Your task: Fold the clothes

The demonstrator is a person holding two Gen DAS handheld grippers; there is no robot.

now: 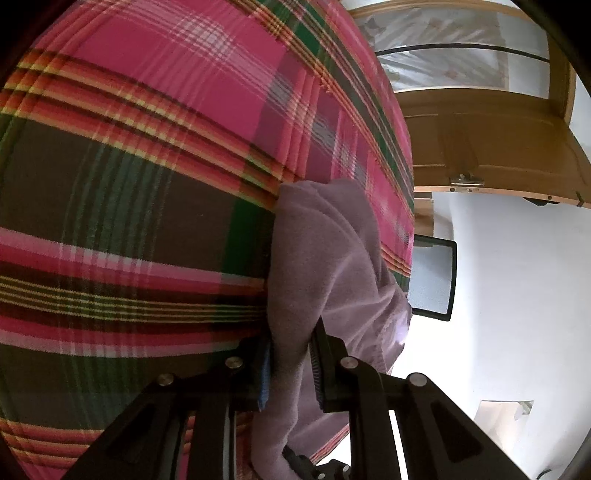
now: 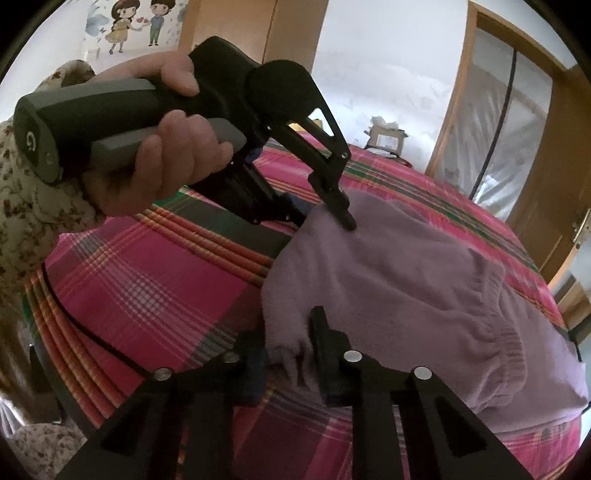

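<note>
The soft lilac fleece garment (image 2: 406, 280) lay bunched on the pink, green and brown plaid bedcover (image 2: 147, 280), near the bed's edge. The left gripper (image 1: 291, 354) had its jaws narrowed on a thick fold of fleece, and the right gripper (image 2: 291, 347) pinched a small tuft at the near corner. That shallow bite looked likely to slip under a pull, and either pinch could drag the bedcover or fold the garment crooked.

my purple garment (image 2: 424, 295) – far end cut off by the right-wrist frame edge | bed (image 1: 129, 166) under it hidden | my left gripper (image 2: 332, 218) – lower finger buried behind cloth | wall sticker (image 2: 133, 26) clipped at top
</note>
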